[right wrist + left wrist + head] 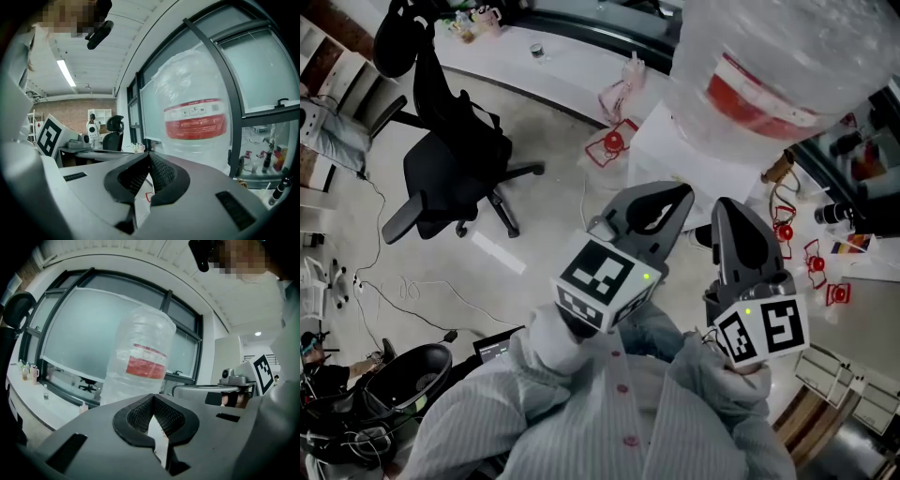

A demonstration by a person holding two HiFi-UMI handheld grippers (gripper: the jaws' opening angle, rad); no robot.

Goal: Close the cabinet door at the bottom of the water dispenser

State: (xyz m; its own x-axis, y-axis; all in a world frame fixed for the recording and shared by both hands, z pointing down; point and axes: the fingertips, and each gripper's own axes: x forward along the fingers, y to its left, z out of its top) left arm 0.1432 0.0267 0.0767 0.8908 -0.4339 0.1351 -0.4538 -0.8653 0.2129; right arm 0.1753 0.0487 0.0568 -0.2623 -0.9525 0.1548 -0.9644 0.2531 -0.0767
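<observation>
Two black grippers hang in front of our chest, each with its jaws pressed together and nothing between them: the left gripper (680, 195) (152, 396) and the right gripper (727, 206) (149, 154). Both point toward the big clear plastic water bottle with a red label band (769, 75) (138, 362) (194, 122). It stands neck-down on the white water dispenser (675, 150), just ahead of our jaws. Its crinkled wall lets light through, but we cannot tell how much water it holds. The cabinet door at the bottom of that dispenser shows in none of our views; it is hidden below the bottle and the dispenser's top. A small clear bottle (536, 51) stands on the long white counter (511, 66), well apart from us, beyond the black office chair (450, 169).
</observation>
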